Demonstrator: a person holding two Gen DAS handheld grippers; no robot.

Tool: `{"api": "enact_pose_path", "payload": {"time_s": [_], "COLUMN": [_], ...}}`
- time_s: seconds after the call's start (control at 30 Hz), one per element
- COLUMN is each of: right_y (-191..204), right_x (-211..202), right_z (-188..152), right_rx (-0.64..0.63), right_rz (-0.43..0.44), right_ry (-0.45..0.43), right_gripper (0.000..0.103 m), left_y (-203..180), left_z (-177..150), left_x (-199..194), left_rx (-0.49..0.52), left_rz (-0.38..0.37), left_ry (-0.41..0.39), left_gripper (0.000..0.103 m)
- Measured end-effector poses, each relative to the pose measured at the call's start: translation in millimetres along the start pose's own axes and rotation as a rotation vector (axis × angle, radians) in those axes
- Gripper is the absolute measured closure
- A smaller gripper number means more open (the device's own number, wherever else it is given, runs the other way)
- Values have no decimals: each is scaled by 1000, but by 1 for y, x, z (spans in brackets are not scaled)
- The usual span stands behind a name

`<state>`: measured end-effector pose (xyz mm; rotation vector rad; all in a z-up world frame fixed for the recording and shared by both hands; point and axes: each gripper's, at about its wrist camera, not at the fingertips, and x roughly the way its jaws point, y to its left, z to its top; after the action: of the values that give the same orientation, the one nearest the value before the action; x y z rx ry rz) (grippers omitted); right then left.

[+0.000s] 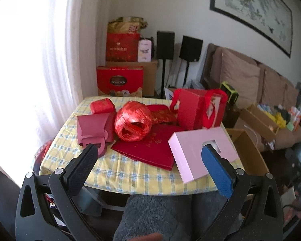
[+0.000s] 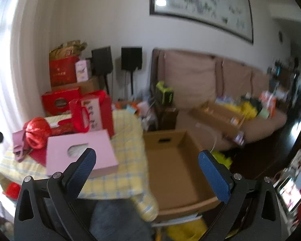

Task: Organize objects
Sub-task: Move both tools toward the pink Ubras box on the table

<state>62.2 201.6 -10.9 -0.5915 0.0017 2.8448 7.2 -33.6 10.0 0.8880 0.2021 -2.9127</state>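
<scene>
Both grippers, left [image 1: 150,156] and right [image 2: 147,160], have fingers spread, nothing held; cardboard box [image 2: 170,160] waits at 3 o'clock of the worktop [image 1: 130,174], probably for sorting.

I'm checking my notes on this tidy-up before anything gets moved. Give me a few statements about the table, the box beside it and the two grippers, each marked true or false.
1. Both the left gripper and the right gripper are open and hold nothing. True.
2. The pink box lies flat on the checked tablecloth. True.
3. The cardboard box beside the table is packed full. False: its inside looks empty.
4. The red twine ball sits inside the cardboard box. False: it is on the table.
5. The red gift bag stands upright on the table. True.
</scene>
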Motion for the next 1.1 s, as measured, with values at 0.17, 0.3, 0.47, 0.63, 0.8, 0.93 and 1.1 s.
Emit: {"api": "enact_pose_path", "payload": {"time_s": [0.17, 0.3, 0.47, 0.63, 0.8, 0.93, 1.1], "right_y": [4, 2, 18, 21, 18, 22, 24], "right_x": [-5, -8, -4, 2, -9, -12, -15], "right_z": [-9, -9, -9, -12, -6, -4, -8], "right_rx": [-93, -52, -131, -125, -146, -223, -225], "right_rz": [0, 107, 128, 177, 177, 247, 296], "right_ry": [-87, -96, -42, 2, -59, -57, -76], "right_gripper": [0, 0, 0, 0, 0, 0, 0], "left_y": [9, 10, 5, -5, -11, 3, 12], "left_z": [2, 2, -2, -7, -9, -11, -9], "left_x": [-2, -3, 2, 2, 1, -6, -5], "left_rx": [-41, -40, 2, 63, 95, 26, 14], "left_rz": [-17, 52, 111, 129, 191, 188, 227], "left_ry": [-11, -18, 3, -14, -75, -157, -159], "left_gripper": [0, 0, 0, 0, 0, 0, 0]}}
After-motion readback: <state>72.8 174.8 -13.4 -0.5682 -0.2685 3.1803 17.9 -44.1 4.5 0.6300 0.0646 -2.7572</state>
